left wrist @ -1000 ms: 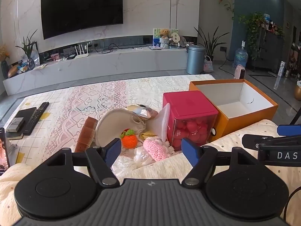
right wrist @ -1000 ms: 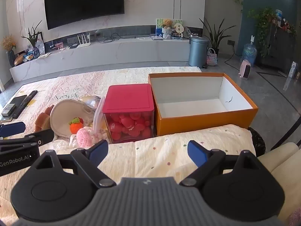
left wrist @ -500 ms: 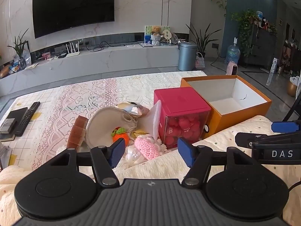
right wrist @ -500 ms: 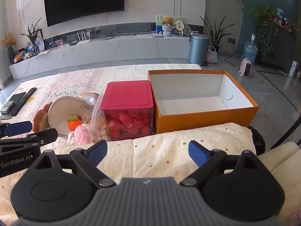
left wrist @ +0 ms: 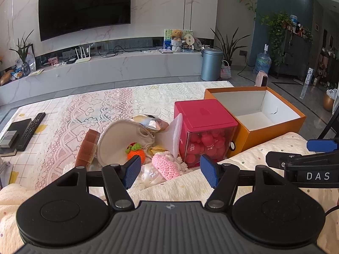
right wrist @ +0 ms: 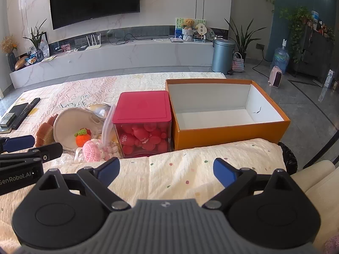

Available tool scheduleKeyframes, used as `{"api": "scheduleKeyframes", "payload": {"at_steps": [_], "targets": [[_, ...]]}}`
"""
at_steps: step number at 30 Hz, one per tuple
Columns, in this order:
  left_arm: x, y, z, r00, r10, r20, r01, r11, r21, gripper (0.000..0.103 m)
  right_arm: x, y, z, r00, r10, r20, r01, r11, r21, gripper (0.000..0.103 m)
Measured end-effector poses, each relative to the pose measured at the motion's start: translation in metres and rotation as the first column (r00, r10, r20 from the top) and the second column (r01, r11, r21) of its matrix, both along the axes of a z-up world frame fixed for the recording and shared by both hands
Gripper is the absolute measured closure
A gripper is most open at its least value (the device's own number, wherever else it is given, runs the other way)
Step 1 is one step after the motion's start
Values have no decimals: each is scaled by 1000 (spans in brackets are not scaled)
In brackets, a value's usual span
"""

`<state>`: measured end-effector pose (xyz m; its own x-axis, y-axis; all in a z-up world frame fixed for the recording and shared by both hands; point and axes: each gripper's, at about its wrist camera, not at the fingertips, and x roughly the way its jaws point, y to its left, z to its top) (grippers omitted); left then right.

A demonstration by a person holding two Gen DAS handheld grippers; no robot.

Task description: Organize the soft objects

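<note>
While both grippers hang over the cream dotted quilt, everything sorts itself out around the red-lidded clear box, so that's the landmark. Far to the left of it, at the table edge, lie a black remote and a dark flat device. Closer in on its left there's a brown spongy block, then a beige cap tipped on its side with a little orange crochet fruit sitting in the opening. Behind the cap a crinkly silver pouch pokes out. A clear plastic lid leans right against the box's left wall, and a pink crochet piece sits low in front of that corner, on crumpled clear wrap. The left gripper has its blue pads spread apart with nothing between them, and they frame that pink piece from above without touching it; its jaws have just closed in a bit. The box itself is full of red soft balls. Touching its right side is an open orange box, white inside. The right gripper is also wide apart, holding nothing, in front of the red box and orange box.
</note>
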<state>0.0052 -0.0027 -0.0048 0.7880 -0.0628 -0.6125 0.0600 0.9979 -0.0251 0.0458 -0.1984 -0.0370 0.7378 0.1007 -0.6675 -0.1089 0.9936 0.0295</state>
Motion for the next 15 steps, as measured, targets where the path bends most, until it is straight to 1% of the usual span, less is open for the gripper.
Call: {"api": "scheduleKeyframes", "payload": {"at_steps": [15], "targets": [[-1,2,-1,1000,-4,-12,4,1000,-14,27,-2,-2,1,1000,-5,-7,5,1000,0,9]]}}
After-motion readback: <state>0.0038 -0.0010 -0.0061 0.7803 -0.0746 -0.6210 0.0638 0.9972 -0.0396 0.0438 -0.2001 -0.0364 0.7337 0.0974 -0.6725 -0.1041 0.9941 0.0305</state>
